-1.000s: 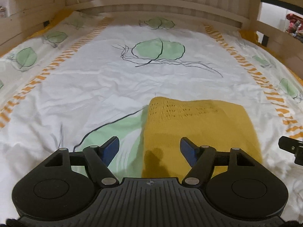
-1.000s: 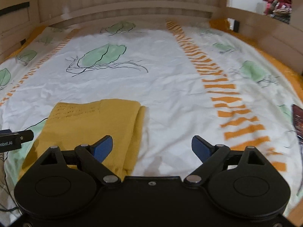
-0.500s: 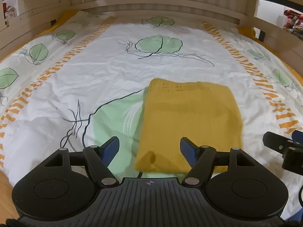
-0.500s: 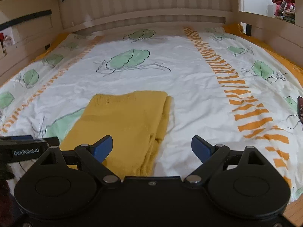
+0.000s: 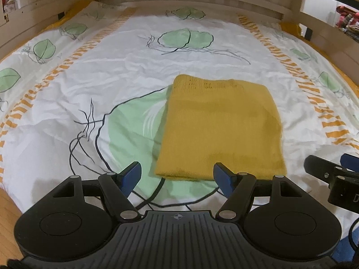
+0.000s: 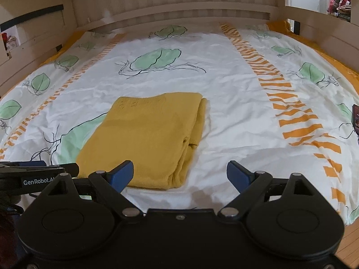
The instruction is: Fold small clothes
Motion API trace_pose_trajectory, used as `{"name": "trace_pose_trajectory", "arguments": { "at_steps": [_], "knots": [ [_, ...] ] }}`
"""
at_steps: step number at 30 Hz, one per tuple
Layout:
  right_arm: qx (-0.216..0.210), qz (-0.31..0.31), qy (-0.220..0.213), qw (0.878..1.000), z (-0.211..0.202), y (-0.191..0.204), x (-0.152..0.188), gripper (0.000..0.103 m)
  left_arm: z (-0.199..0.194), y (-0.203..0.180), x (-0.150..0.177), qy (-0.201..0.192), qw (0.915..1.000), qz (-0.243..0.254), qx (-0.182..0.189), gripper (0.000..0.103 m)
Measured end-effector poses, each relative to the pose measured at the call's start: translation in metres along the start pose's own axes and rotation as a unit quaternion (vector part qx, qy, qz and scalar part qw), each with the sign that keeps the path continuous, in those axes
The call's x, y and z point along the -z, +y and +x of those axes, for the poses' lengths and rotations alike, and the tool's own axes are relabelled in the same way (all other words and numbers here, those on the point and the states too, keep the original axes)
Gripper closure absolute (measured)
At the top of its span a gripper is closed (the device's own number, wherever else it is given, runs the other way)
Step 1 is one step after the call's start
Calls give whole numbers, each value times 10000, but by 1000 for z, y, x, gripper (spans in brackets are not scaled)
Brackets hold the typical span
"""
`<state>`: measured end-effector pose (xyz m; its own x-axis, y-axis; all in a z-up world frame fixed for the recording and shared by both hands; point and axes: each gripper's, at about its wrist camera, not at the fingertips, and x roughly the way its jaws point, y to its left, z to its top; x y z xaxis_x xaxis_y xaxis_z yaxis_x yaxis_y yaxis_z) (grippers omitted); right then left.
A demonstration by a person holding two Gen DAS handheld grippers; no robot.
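A mustard-yellow knit garment (image 5: pixel 221 125) lies folded into a flat rectangle on the bed; it also shows in the right wrist view (image 6: pixel 145 136), with folded layers along its right edge. My left gripper (image 5: pixel 177 177) is open and empty, hovering just short of the garment's near edge. My right gripper (image 6: pixel 179 173) is open and empty, near the garment's near right corner, not touching it. The right gripper shows at the right edge of the left wrist view (image 5: pixel 332 174); the left one shows at the left edge of the right wrist view (image 6: pixel 33 174).
The bed has a white duvet (image 5: pixel 125 85) with green leaf prints and orange stripes. Wooden bed rails (image 6: pixel 179 11) enclose the far end and both sides. Wood floor (image 5: pixel 6 219) shows at the near bed edge. A dark object (image 6: pixel 355 118) lies at the far right.
Both grippers have pulled back and up from the garment toward the near bed edge. The garment stays folded and still. Both grippers stayed open.
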<state>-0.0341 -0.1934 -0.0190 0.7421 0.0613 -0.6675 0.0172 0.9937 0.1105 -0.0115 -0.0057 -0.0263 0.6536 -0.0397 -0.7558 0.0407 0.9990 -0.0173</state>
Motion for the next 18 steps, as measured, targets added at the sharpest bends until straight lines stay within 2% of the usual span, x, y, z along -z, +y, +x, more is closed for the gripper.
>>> {"name": "trace_pose_trajectory", "arguments": {
  "at_steps": [18],
  "knots": [
    [38,45,144,9999,3,2,2,12,-3,1,1,2,9999,3,-107,33]
  ]
}}
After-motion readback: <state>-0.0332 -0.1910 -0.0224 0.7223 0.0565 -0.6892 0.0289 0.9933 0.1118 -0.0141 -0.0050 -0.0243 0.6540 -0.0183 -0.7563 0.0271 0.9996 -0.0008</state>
